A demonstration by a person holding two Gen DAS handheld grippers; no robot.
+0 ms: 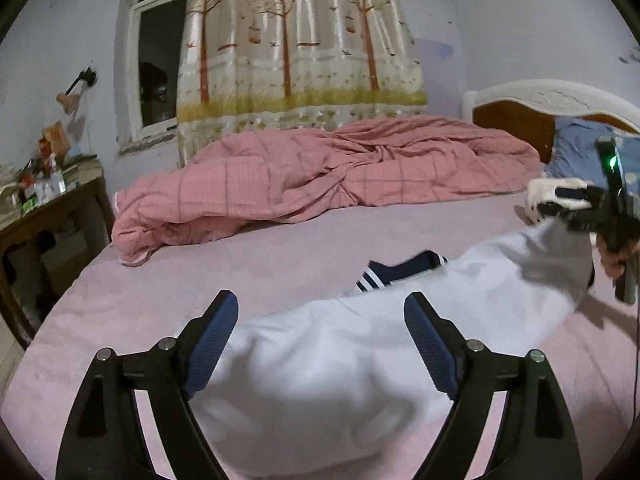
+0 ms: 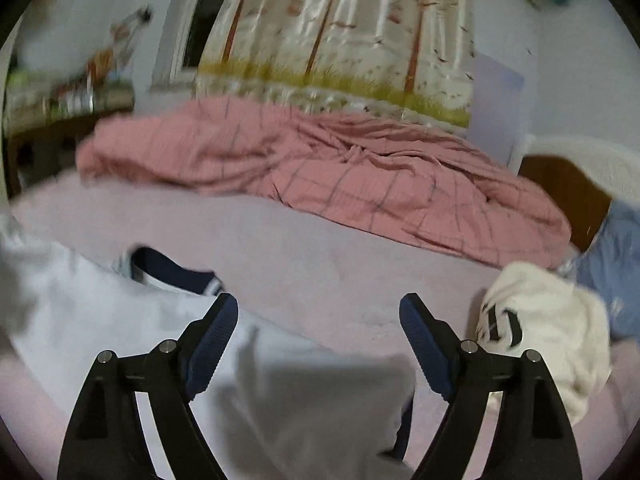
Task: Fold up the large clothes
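Both grippers, left (image 1: pixel 322 322) and right (image 2: pixel 319 322), hover wide-jawed over the white garment (image 1: pixel 340 368).

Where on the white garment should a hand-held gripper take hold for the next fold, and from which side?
Probably the near hem of the white garment, approached from the bed's near edge: it lies flat, collar pointing away, with open pink sheet around it.

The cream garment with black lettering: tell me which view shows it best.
The right wrist view. There the cream garment lies crumpled on the bed with its lettering visible. The left wrist view shows only a white scrap behind the right gripper.
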